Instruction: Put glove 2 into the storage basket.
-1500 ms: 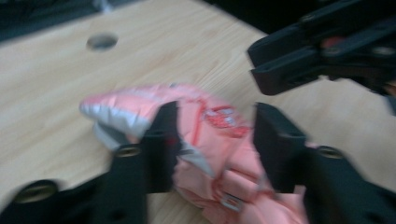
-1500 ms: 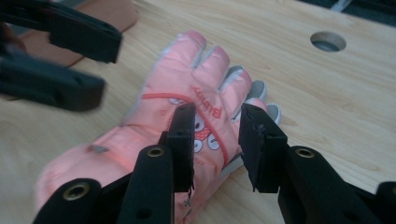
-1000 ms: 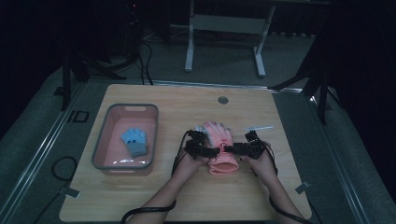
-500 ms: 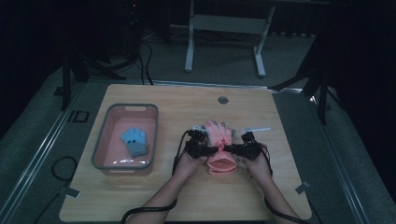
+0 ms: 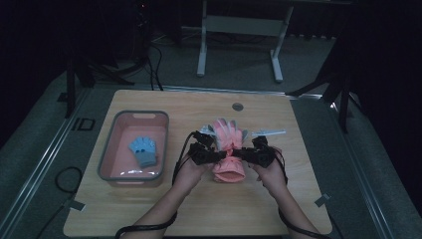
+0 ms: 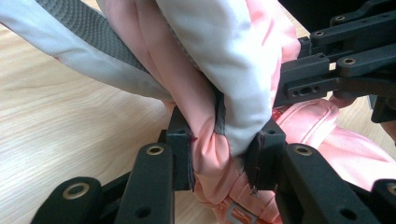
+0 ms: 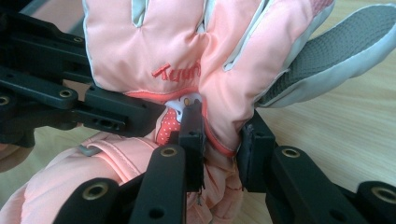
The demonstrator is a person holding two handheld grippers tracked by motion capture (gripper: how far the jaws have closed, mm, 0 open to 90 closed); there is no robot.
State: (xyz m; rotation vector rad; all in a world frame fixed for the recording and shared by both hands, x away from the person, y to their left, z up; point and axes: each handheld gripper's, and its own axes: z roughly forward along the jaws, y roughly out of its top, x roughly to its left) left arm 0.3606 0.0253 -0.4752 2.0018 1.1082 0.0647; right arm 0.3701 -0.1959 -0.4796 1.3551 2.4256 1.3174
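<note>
Two grippers, left point(image 5: 217, 152) and right point(image 5: 245, 153), each clamp one pink glove point(image 5: 229, 149); one blue glove point(image 5: 144, 151) in one bin point(image 5: 132, 175)

Red embroidered script on back of pink glove point(image 7: 187, 51), reads approx. "Tyum". End hidden by a fold. No other legible text.
</note>
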